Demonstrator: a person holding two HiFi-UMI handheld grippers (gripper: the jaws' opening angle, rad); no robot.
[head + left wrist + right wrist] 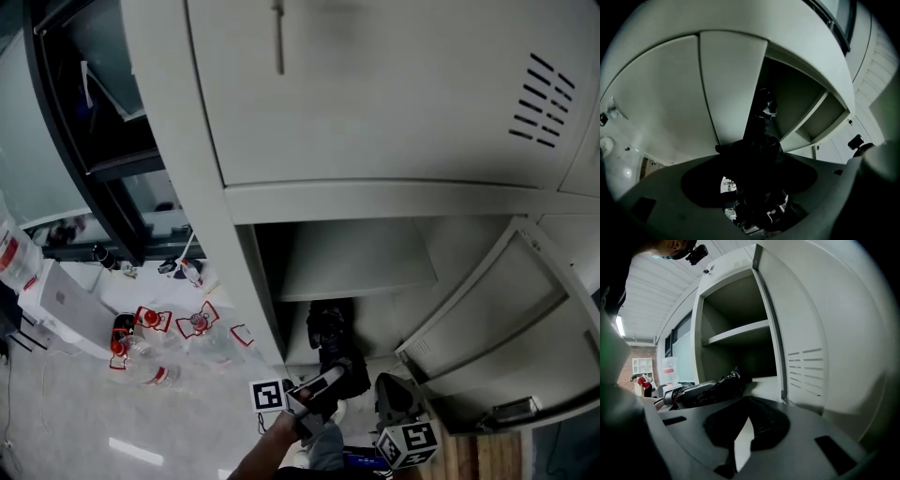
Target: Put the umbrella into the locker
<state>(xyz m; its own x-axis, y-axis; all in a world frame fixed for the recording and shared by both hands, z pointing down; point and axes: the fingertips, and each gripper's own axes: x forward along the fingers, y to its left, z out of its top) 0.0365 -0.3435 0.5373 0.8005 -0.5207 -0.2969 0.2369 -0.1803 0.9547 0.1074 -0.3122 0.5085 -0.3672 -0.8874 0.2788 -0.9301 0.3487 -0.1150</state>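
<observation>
L tool [323, 382] grips umbrella [328, 334], angled into locker [375, 202].

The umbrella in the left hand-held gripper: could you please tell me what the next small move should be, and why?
Probably ease the left hand-held gripper forward, carrying the umbrella deeper into the locker. Its jaws are shut on the umbrella, whose front end already reaches the open compartment under the shelf, while the rest lies outside; the door stands wide open.
</observation>
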